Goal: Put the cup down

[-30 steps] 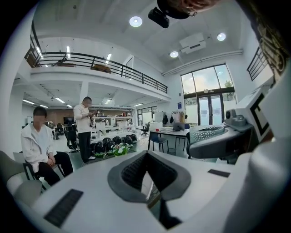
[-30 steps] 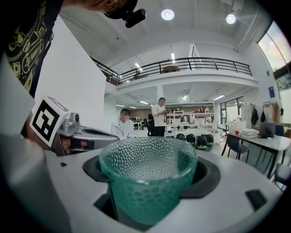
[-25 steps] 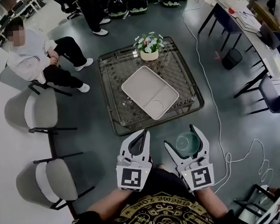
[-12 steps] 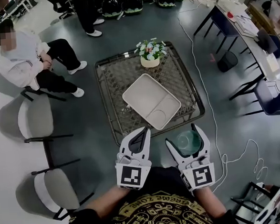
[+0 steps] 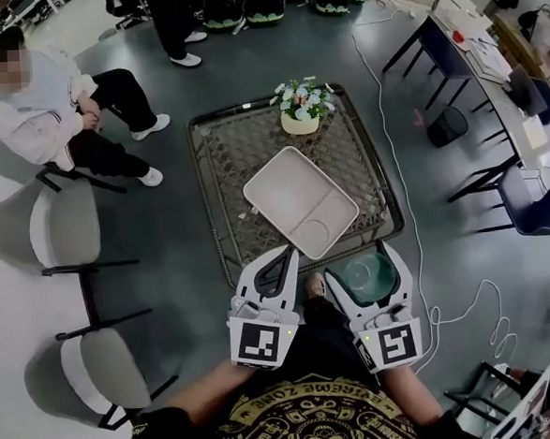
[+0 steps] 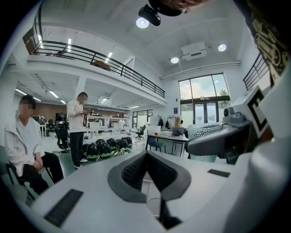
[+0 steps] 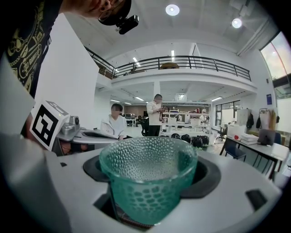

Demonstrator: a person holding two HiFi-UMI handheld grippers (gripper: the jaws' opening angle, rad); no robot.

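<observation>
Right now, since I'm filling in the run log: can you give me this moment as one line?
right tool: shut on cup | cup: upright, not set down | left tool: shut, empty | tray: on table

**Hidden and cropped**

Head view: the cup (image 5: 367, 275) hides its wall and foot between the fingers (image 5: 399, 288) of the right gripper (image 5: 361, 266). Whether it hangs over the desk (image 5: 225, 170) or the floor cannot be told. The standing person (image 5: 172, 22) is cut off at the top edge, legs only, and the helmets (image 5: 264, 1) beside are cropped too.
</observation>
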